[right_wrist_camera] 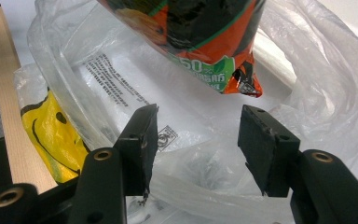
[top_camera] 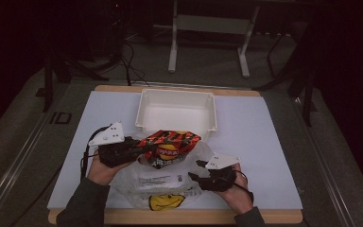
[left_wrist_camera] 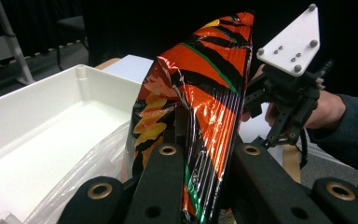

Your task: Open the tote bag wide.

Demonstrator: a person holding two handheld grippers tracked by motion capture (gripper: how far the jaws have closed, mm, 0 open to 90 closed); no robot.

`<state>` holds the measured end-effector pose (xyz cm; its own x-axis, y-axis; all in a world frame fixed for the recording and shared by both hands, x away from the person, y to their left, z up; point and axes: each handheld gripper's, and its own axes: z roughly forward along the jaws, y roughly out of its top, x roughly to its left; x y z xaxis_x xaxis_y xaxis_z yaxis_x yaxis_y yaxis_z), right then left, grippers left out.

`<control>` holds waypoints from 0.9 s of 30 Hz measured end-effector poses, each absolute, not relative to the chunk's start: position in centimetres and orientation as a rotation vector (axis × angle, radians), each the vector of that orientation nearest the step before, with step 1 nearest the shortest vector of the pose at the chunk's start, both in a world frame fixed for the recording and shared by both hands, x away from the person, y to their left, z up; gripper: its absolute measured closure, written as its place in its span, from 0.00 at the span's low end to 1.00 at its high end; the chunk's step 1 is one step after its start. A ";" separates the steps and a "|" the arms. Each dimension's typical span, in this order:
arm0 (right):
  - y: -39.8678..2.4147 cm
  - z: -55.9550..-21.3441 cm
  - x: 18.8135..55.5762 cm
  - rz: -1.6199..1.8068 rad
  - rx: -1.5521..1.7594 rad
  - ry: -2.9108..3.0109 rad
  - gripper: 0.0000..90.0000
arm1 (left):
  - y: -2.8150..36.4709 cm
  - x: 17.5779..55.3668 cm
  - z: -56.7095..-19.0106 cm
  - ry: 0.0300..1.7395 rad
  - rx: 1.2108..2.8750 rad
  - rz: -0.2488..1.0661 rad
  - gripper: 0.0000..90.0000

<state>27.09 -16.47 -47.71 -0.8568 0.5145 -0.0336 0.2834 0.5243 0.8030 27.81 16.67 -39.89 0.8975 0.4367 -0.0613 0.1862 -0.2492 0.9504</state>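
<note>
pinching the orange-and-black chip bag by one edge, the left gripper holds it just above the mouth of the clear plastic bag, in front of the white bin. the right gripper rests at the plastic bag's rim, jaws spread, nothing pinched between them.

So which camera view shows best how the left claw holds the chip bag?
The left gripper view: its jaws pinch the orange-black chip bag up close. The high view shows the left claw at the bag's edge, small and dim. The right gripper view shows the bag's lower end above the plastic bag.
</note>
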 end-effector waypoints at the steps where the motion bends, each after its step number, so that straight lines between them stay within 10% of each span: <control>1: -16.5 -47.7 27.1 1.246 0.672 2.499 0.52 | 16.7 27.8 -39.9 0.463 1.829 0.248 0.95; 27: -16.8 -48.0 27.1 1.247 0.691 2.490 0.52 | 17.2 27.2 -38.0 0.480 1.798 0.197 0.96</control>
